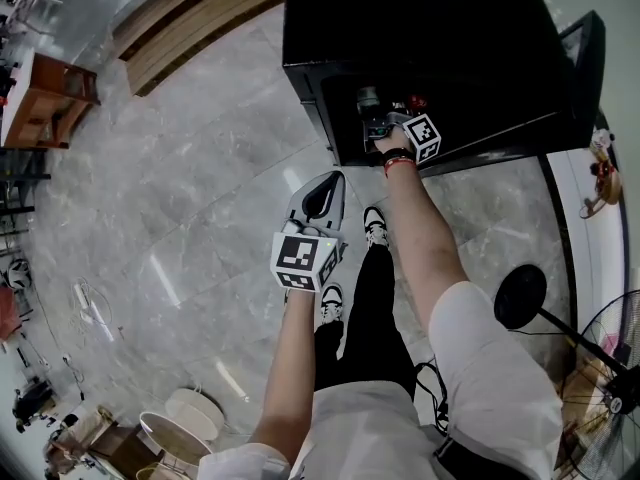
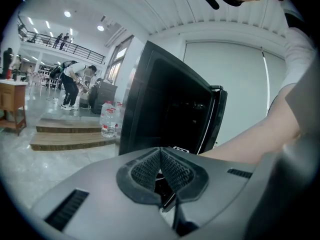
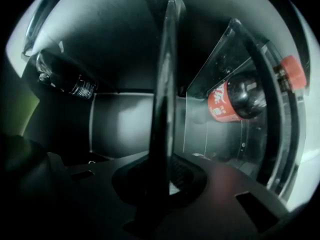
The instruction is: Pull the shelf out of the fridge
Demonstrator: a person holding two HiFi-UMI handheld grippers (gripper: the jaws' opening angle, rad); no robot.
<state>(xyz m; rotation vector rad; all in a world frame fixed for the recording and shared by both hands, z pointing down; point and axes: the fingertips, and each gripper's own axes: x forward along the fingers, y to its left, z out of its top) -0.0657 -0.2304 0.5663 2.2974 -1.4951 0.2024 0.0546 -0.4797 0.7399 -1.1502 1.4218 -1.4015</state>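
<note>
Closest to us is our left tool point(image 2: 160, 170), its grey ribbed pads pressed together at the tips with nothing between them. It hangs in the lower middle of the head view, over the grey marble floor point(image 1: 200, 218) and well apart from the black compact fridge point(image 1: 420, 28). Toward the upper right of that view our right arm reaches into the fridge's open front, with the black fridge door point(image 1: 585, 63) swung out at the far right.

Our right tool point(image 3: 167, 179) is nearly closed, clamped on the thin dark fridge shelf point(image 3: 165, 84). That shelf runs edge-on up the centre of the right gripper view from between the pads. Right of it, a dark cola bottle with a red label point(image 3: 234, 101) lies behind clear plastic, and another dark bottle point(image 3: 65, 79) shows at upper left.

We judge the grip as made and the pull as barely begun, if at all, since the shelf sits inside the dark cavity with walls around it. What is left is drawing it clear of the opening. We cannot tell whether anything rests on it.
</note>
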